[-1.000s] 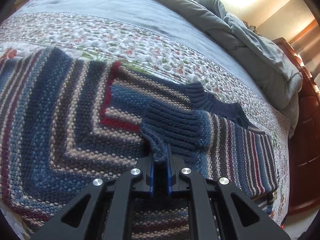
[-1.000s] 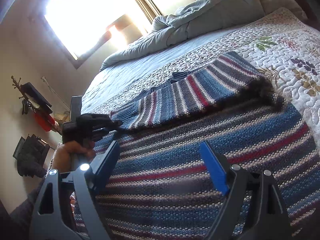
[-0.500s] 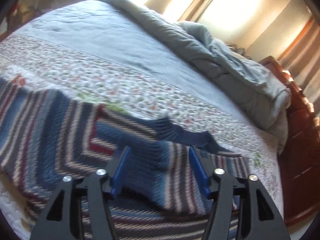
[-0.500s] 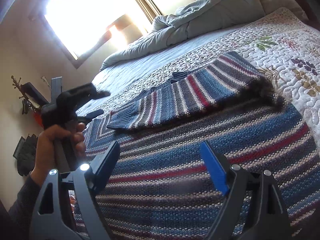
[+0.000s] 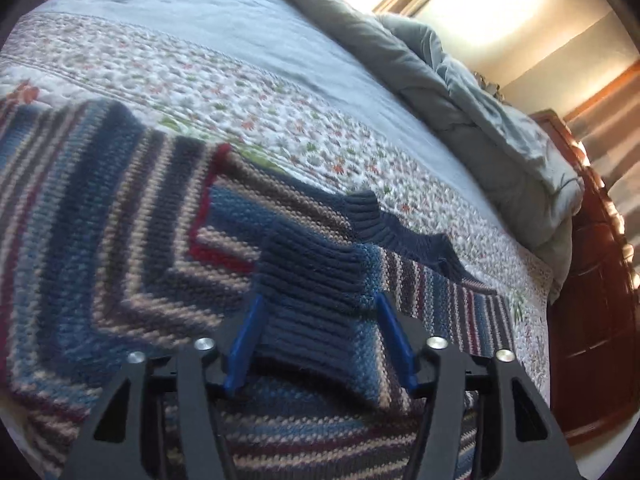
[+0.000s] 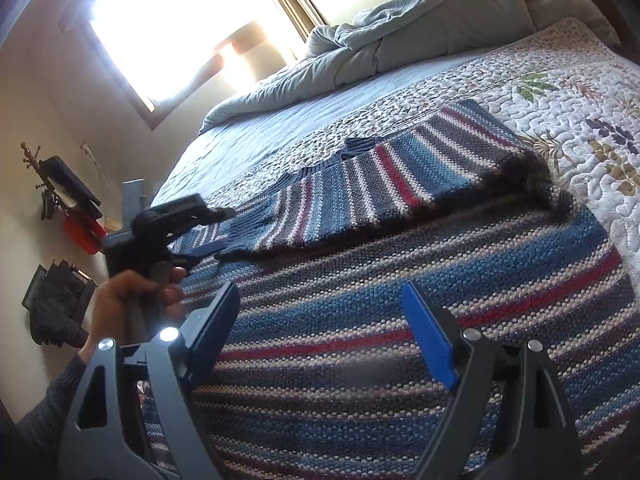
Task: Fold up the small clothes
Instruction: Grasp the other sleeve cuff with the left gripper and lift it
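A blue, red and cream striped knit sweater (image 5: pixel 120 240) lies flat on the bed, one sleeve (image 6: pixel 380 192) folded across its body. In the left wrist view the sleeve's ribbed navy cuff (image 5: pixel 316 280) rests on the sweater between the blue pads of my left gripper (image 5: pixel 319 299). Its jaws are opening and the pads stand beside the cuff without pressing it. The right wrist view shows the left gripper (image 6: pixel 222 229) in a person's hand (image 6: pixel 128 300), at the cuff's end. My right gripper (image 6: pixel 319 288) hovers open over the sweater's striped body (image 6: pixel 400 320), nothing between its fingers.
The sweater lies on a floral quilt (image 5: pixel 240 92) with a blue sheet beyond it. A bunched grey duvet (image 5: pixel 480 100) is piled at the far side. A reddish wooden bed frame (image 5: pixel 592 320) borders the right. A bright window (image 6: pixel 180 20) and wall-hung items (image 6: pixel 68 200) are at left.
My left gripper was shut on the sleeve cuff and has opened, dropping the cuff onto the sweater, and it has drawn back a little. The right gripper has stayed still.
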The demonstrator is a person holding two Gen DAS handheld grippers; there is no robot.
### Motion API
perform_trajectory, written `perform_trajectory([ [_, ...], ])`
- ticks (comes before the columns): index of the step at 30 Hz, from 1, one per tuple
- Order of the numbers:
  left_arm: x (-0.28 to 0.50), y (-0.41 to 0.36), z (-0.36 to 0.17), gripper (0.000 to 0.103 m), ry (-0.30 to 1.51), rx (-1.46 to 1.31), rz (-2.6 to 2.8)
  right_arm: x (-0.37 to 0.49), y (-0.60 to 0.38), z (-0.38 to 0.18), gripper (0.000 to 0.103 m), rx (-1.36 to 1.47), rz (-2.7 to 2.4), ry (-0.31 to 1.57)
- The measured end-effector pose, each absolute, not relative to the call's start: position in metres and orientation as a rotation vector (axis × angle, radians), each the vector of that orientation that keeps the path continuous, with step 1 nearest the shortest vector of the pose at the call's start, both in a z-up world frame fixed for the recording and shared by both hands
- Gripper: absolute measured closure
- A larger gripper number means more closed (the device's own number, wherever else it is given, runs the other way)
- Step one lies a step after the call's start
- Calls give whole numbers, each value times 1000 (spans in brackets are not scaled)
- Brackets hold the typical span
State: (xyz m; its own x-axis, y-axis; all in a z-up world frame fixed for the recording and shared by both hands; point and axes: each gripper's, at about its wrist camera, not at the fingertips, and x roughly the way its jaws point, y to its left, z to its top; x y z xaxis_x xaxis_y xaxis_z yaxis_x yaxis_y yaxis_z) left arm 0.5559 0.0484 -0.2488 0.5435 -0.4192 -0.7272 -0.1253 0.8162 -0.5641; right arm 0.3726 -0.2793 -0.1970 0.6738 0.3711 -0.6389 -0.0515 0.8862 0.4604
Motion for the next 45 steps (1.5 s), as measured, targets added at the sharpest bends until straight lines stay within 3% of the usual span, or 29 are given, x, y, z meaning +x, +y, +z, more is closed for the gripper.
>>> perform_trajectory([
  [4, 515, 68, -233, 29, 949, -659, -180, 372, -272, -200, 20, 402, 239, 808],
  [6, 480, 83, -224, 18, 876, -701, -174, 373, -265, -204, 19, 376, 246, 817],
  [11, 401, 113, -223, 8, 740, -667, -77, 373, -244, -215, 13, 350, 326, 867],
  [18, 375, 191, -236, 8, 721, -778, -70, 365, -205, -229, 13, 261, 360, 890],
  [26, 378, 424, -231, 8, 567, -988, 166, 362, -178, -239, 12, 227, 394, 899],
  [29, 395, 492, -261, 9, 556, -1237, 91, 361, -172, -242, 11, 199, 394, 892],
  [34, 427, 522, -287, 9, 597, -1236, 118, 361, -172, -244, 11, 194, 400, 888],
  [43, 481, 512, -289, 9, 697, -1085, 230, 361, -169, -247, 9, 175, 400, 892],
  [44, 489, 508, -287, 11, 708, -1059, 241, 361, -169, -247, 9, 173, 400, 891],
  [45, 490, 506, -285, 28, 718, -1040, 250, 361, -169, -247, 9, 173, 401, 890],
])
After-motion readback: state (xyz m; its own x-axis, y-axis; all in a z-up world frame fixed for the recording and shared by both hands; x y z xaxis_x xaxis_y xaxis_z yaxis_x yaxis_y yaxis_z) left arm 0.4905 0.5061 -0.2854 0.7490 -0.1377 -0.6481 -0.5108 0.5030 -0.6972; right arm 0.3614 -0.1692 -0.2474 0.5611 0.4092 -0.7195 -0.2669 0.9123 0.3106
